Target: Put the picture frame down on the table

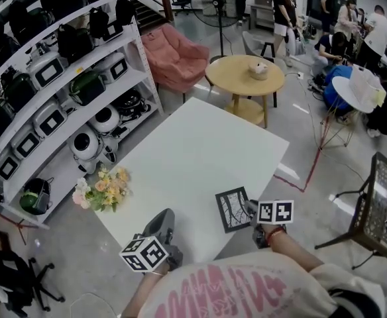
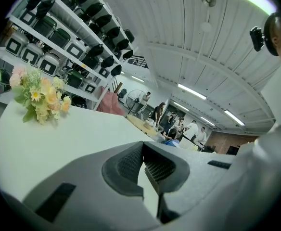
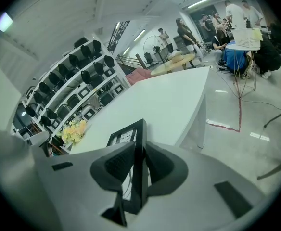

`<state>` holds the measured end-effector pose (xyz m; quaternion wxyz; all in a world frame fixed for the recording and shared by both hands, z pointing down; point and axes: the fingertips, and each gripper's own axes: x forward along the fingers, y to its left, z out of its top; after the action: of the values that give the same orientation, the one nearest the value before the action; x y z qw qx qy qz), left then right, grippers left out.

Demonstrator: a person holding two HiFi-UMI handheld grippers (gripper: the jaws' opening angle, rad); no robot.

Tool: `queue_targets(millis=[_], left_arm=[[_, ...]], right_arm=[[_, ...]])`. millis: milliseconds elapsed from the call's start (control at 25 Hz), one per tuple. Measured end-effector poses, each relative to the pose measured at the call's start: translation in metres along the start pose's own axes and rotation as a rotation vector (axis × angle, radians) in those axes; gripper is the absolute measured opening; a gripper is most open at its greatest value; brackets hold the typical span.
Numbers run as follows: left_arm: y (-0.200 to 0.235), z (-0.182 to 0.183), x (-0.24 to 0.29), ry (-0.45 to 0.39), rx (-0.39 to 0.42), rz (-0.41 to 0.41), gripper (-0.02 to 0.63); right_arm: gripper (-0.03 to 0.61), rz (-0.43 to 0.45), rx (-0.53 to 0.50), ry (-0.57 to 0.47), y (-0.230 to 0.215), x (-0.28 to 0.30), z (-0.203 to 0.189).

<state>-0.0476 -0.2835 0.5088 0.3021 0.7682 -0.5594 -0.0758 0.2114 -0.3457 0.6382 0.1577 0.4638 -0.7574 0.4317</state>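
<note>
A black picture frame (image 1: 232, 209) with a line drawing is held at the near right part of the white table (image 1: 193, 164). My right gripper (image 1: 250, 212) is shut on the frame's right edge; in the right gripper view the frame (image 3: 131, 143) stands edge-on between the two pads. Whether the frame touches the tabletop I cannot tell. My left gripper (image 1: 162, 227) rests at the table's near edge, left of the frame, jaws together with nothing between them (image 2: 144, 168).
A bunch of yellow and pink flowers (image 1: 103, 189) lies at the table's left corner. Shelves (image 1: 61, 85) of appliances line the left. A round wooden table (image 1: 253, 77), a pink armchair (image 1: 173, 57) and several people are beyond. A metal chair (image 1: 379, 211) stands to the right.
</note>
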Motion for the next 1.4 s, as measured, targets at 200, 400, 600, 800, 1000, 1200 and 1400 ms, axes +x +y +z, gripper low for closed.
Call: queue_targets(millis=[200, 400, 600, 800, 1000, 1200, 1400], left_arm=[[0.001, -0.001, -0.001, -0.001, -0.004, 0.001, 0.003], [0.001, -0.002, -0.002, -0.004, -0.003, 0.005, 0.003], [0.001, -0.003, -0.005, -0.001, -0.002, 0.016, 0.003], [0.004, -0.007, -0.012, 0.019, -0.010, 0.039, 0.003], [-0.001, -0.009, -0.014, 0.049, -0.002, 0.038, 0.003], [-0.009, -0.009, -0.020, 0.063, 0.013, 0.004, 0.003], [-0.008, -0.004, -0.029, 0.055, 0.011, -0.031, 0.003]], right_arm=[[0.050, 0.009, 0.038, -0.009, 0.000, 0.000, 0.001], [0.040, -0.008, 0.038, -0.001, -0.006, 0.001, -0.001], [0.034, -0.018, 0.050, 0.012, -0.011, 0.003, -0.005], [0.032, -0.018, 0.046, 0.012, -0.009, 0.002, -0.009], [0.032, -0.024, 0.039, 0.015, -0.006, 0.001, -0.013], [0.034, -0.056, 0.082, -0.004, -0.012, -0.001, -0.014], [0.028, -0.172, 0.151, -0.067, -0.026, -0.018, -0.012]])
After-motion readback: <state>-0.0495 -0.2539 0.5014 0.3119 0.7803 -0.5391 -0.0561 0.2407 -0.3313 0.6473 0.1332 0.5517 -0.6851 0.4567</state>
